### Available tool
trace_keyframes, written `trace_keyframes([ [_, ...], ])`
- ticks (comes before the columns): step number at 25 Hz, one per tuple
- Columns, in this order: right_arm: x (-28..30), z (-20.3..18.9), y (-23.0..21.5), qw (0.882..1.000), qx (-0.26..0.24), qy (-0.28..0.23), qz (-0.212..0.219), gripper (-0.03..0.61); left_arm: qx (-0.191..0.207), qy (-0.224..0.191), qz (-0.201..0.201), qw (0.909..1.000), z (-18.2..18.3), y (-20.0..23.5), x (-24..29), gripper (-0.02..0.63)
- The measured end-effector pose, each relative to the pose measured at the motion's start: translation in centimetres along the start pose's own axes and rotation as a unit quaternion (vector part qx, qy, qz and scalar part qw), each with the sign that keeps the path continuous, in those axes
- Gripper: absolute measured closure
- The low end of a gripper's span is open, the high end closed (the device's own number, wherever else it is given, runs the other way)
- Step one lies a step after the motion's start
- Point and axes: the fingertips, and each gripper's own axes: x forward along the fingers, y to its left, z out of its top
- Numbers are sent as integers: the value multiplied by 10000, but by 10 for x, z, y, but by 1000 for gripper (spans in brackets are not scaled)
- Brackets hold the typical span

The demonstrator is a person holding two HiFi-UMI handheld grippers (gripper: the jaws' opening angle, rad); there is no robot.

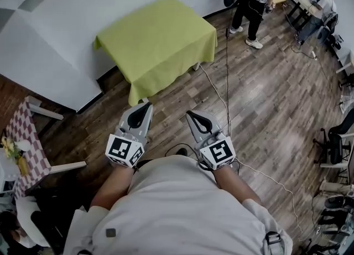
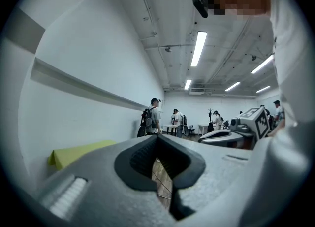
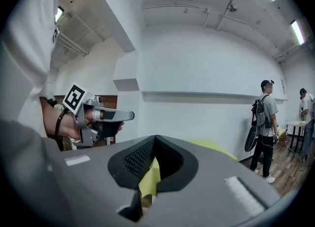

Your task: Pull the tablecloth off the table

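A yellow-green tablecloth (image 1: 157, 41) covers a small table against the white wall, ahead of me. My left gripper (image 1: 145, 105) and right gripper (image 1: 189, 114) are held side by side in front of my body, short of the table's near corner and touching nothing. Both have their jaws shut with nothing between them. In the left gripper view the cloth (image 2: 74, 154) shows low at the left, beyond the closed jaws of the left gripper (image 2: 157, 137). In the right gripper view the cloth (image 3: 150, 179) shows through the gap behind the shut tips of the right gripper (image 3: 155, 137).
A cable (image 1: 227, 82) runs across the wooden floor to the right of the table. One person (image 1: 254, 5) stands at the back right, and another (image 1: 323, 5) sits at a desk. A checked table (image 1: 25, 138) is at the left, and chairs (image 1: 337, 138) at the right.
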Motion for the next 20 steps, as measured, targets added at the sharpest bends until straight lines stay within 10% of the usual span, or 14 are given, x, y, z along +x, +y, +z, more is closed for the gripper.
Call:
trace_keyframes([
  [20, 6, -29, -144, 9975, 418, 251, -508, 568, -235, 223, -659, 9973, -21, -12, 166, 611],
])
